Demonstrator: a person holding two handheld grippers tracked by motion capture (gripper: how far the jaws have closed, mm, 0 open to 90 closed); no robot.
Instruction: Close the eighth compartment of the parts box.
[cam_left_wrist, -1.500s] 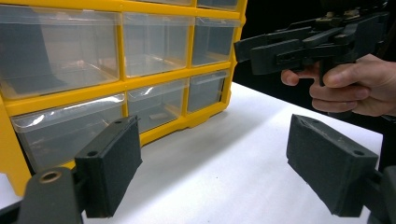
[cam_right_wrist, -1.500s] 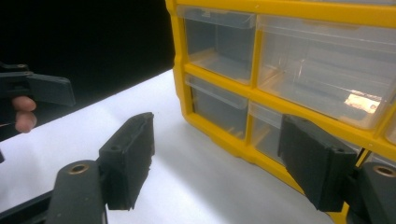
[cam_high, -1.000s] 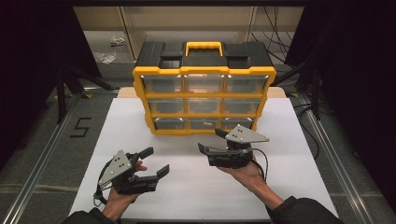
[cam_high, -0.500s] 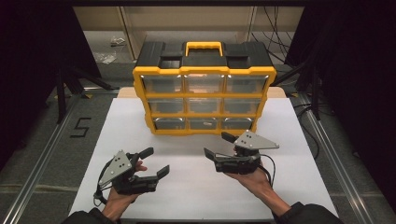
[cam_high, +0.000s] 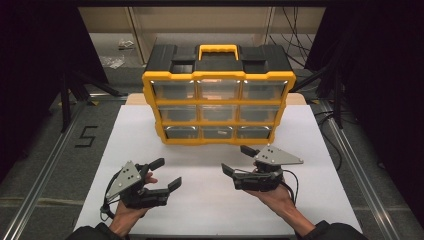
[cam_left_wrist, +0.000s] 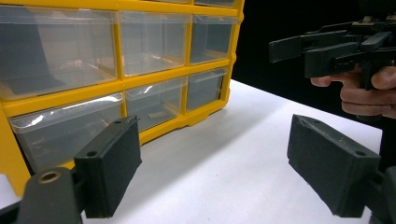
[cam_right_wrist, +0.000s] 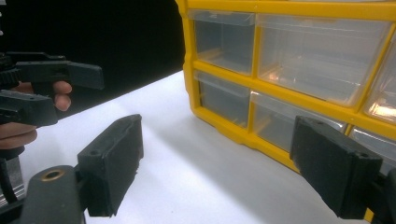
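Observation:
A yellow and black drawer cabinet (cam_high: 218, 100) with several clear drawers stands upright at the back of the white table (cam_high: 210, 200). My left gripper (cam_high: 166, 173) is held over the front left of the table, open and empty. It points at the cabinet's lower drawers (cam_left_wrist: 154, 102), with the table showing between its pads (cam_left_wrist: 112, 163). My right gripper (cam_high: 237, 159) hovers at the front right, a little short of the cabinet's bottom row. Its jaws have just been opening and nothing is between them. Each gripper view shows the other gripper held off to the side.
Dark curtains close in both sides. Beside the table are metal rails (cam_high: 45, 165) and a floor mark "5" (cam_high: 86, 136). Bare white tabletop lies between the two grippers and in front of the cabinet (cam_right_wrist: 289, 70).
The right gripper has drifted slightly right and back toward the person, away from the cabinet, and its jaws have spread a little wider. The left gripper has stayed put.

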